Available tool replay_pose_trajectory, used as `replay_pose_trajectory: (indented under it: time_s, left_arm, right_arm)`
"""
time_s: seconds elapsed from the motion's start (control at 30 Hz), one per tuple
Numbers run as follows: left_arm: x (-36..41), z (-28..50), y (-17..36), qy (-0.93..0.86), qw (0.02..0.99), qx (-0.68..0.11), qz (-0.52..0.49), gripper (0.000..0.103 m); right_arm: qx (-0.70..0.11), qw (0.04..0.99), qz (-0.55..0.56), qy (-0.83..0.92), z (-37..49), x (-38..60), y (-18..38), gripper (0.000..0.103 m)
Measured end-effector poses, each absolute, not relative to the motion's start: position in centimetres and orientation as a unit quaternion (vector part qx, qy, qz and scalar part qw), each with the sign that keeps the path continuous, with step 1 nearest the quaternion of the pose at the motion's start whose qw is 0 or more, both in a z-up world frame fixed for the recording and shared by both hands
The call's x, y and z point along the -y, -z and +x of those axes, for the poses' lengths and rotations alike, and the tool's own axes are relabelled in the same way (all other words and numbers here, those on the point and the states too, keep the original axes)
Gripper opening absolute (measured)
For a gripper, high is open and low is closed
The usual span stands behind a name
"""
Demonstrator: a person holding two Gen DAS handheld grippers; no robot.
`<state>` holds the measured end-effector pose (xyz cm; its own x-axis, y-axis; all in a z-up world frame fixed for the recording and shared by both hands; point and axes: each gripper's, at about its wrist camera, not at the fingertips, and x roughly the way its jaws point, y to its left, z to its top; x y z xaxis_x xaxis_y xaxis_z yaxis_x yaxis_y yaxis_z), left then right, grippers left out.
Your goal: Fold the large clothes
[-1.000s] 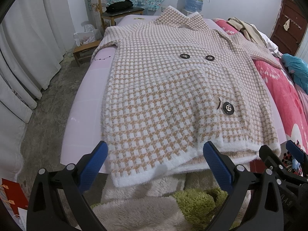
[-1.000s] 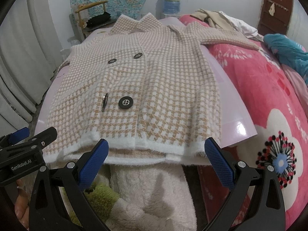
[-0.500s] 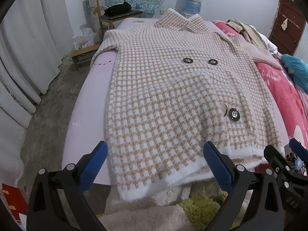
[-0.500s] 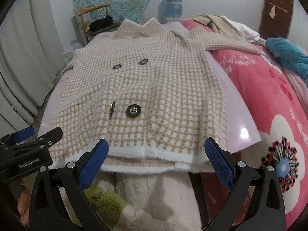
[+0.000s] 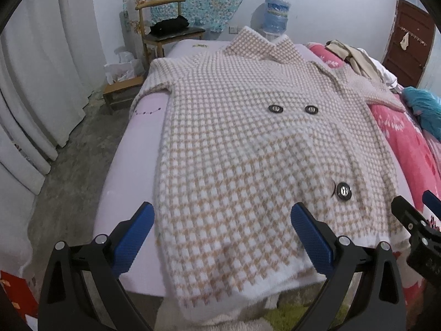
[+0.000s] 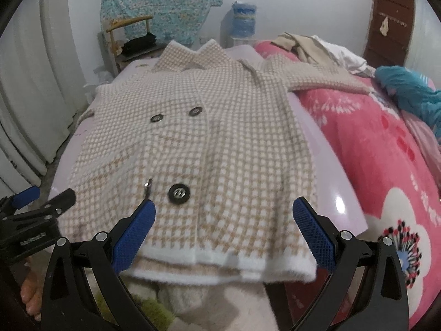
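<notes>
A fuzzy tan-and-white checked buttoned coat [image 5: 248,151] is spread flat on a pale lilac board [image 5: 124,171] (hem overhanging). The left gripper [image 5: 222,237] and right gripper [image 6: 224,230] are held wide open, empty, above the hem.

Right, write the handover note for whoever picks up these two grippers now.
Left gripper: open, holding nothing, poised above the near left part of the hem.
Right gripper: open, holding nothing, poised above the near right part of the hem.
The checked coat lies front up and spread flat on the lilac board, collar at the far end, hem hanging slightly over the near edge. Its right sleeve stretches out onto the pink blanket.
Done: coat laid out and buttoned.
Left: every fold; nothing is folded yet. Probably bring the sleeves in first, then fold the hem up.
</notes>
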<state>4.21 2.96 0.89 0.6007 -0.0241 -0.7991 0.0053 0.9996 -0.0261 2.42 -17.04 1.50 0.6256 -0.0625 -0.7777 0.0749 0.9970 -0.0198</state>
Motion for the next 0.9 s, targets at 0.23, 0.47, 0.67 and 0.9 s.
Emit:
replay_pose_trajectory:
  time_s: [0.23,0.47,0.67,0.9]
  left_arm:
    - [-3.2,5.8,-1.8,0.036,0.908,-0.418,-0.011,0.097]
    - [-4.7,7.7,-2.1,0.075,0.908,-0.408,-0.06,0.097]
    - [-6.2,9.2,-2.8,0.103,0.915,-0.379,-0.09,0.097]
    - [-9.7,11.2,-3.5,0.092,0.926,-0.348,-0.115,0.097]
  right_arm:
    - [-0.419,0.907,0.01,0.035,4.3,17.2,-1.5,0.095]
    - [-0.412,0.911,0.007,-0.007,6.3,16.2,-1.7,0.095]
    - [-0.402,0.915,-0.018,-0.037,8.3,14.3,-2.0,0.095]
    - [-0.397,0.913,-0.037,-0.085,11.6,11.4,-2.4,0.095]
